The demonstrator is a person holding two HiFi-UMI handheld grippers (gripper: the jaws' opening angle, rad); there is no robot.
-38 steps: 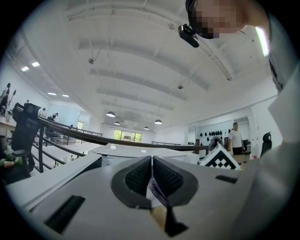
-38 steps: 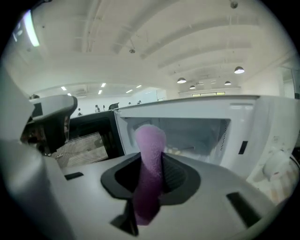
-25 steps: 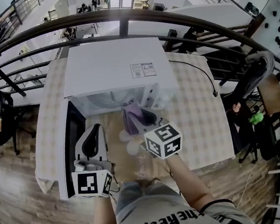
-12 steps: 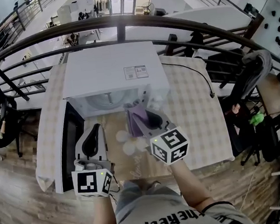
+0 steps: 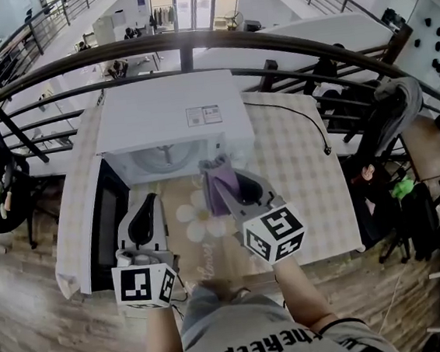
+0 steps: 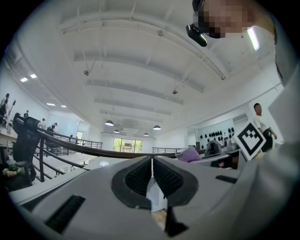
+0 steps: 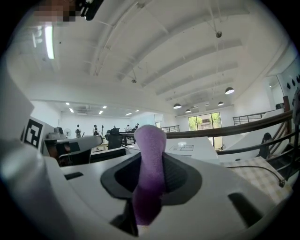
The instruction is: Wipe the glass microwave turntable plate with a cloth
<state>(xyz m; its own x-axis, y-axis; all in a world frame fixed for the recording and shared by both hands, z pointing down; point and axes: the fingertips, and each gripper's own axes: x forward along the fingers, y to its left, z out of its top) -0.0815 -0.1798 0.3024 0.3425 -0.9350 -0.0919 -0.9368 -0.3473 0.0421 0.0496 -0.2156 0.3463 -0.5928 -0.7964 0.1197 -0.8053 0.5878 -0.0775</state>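
Although the round glass turntable plate (image 5: 163,155) lies flat inside the cavity of the white box-shaped microwave (image 5: 170,106), my folded purple cloth (image 5: 223,193) hangs just outside the oven's mouth, apart from the glass. My right gripper (image 5: 221,173) pinches that cloth: in the right gripper view its black ribbed fingers (image 7: 180,176) clamp either side of the purple strip (image 7: 150,159), which stands up past the tips. My left gripper (image 5: 149,200) hovers to the left of it, over the front strip of the counter; its fingers (image 6: 138,177) are pressed together with nothing between them.

The microwave's dark door (image 5: 104,222) is swung open to the left, right beside my left gripper, so that side is tight. Below both grippers a beige mat printed with a white daisy (image 5: 196,213) lies in front of the oven. The counter wears a pale checked tablecloth (image 5: 302,178), and its widest open stretch lies to the right of the microwave, crossed only by a thin black cable (image 5: 302,120) that runs toward the far right corner. The near edge is close under my arms. Behind the counter runs a dark curved metal railing (image 5: 269,45) with a bright hall beyond. Wooden plank floor (image 5: 10,264) shows to the left, and a chair draped with grey clothing (image 5: 396,106) stands off to the right.
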